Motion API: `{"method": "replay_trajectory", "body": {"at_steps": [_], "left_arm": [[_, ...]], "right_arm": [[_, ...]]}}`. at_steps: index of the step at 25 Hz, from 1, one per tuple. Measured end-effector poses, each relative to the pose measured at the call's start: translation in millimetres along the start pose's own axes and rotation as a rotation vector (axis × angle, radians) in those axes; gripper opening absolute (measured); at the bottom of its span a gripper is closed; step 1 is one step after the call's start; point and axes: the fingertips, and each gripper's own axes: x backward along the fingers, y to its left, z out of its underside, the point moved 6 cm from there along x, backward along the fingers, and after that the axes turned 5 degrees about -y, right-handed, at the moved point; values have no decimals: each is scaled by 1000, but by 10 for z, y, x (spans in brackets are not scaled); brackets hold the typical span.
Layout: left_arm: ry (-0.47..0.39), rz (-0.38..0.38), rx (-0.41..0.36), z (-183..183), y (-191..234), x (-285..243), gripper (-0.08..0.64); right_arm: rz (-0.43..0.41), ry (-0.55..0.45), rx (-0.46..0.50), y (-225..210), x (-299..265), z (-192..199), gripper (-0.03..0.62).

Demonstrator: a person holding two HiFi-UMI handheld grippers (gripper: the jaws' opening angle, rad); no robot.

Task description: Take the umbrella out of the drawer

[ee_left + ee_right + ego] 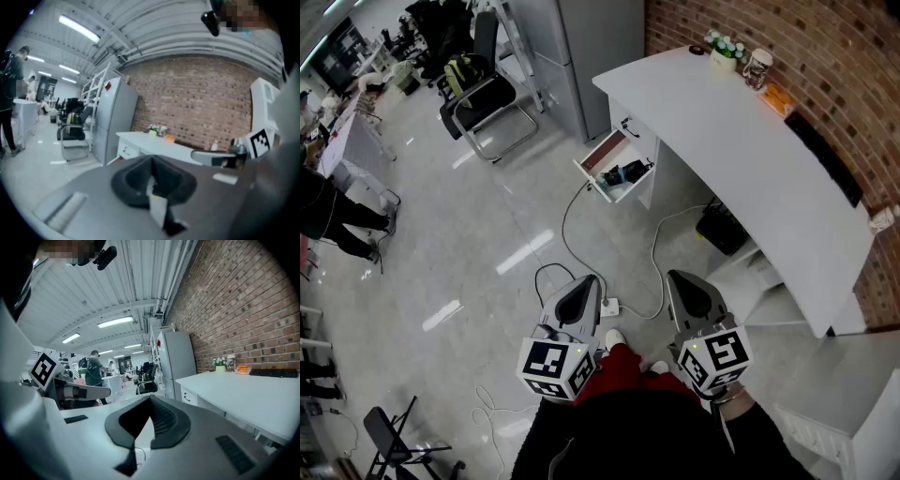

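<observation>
Upper centre, one open white drawer [593, 178] under the curved white bench [750, 159] holds one dark folded umbrella [628, 172]. Lower centre, the grey left tongs [589, 281] and right tongs [678, 277] are closed and empty.

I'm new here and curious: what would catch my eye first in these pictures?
The open drawer under the long white desk by the brick wall holds a dark umbrella. Nearer, the left gripper and right gripper, jaws shut, point roughly towards it.

The person holds the left hand-held gripper [589, 281] and the right hand-held gripper [677, 277] side by side, just apart, out before the legs, both tilted slightly downward, jaws closed together on nothing.
</observation>
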Motion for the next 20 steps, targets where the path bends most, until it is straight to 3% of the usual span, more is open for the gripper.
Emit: {"method": "replay_trajectory", "body": {"at_steps": [8, 20], "left_arm": [[-3, -13, 13, -18, 330, -73, 3], [-23, -5, 19, -92, 884, -93, 3]], "right_arm": [[-54, 8, -32, 79, -308, 63, -3], [15, 51, -39, 71, -812, 36, -2]]}}
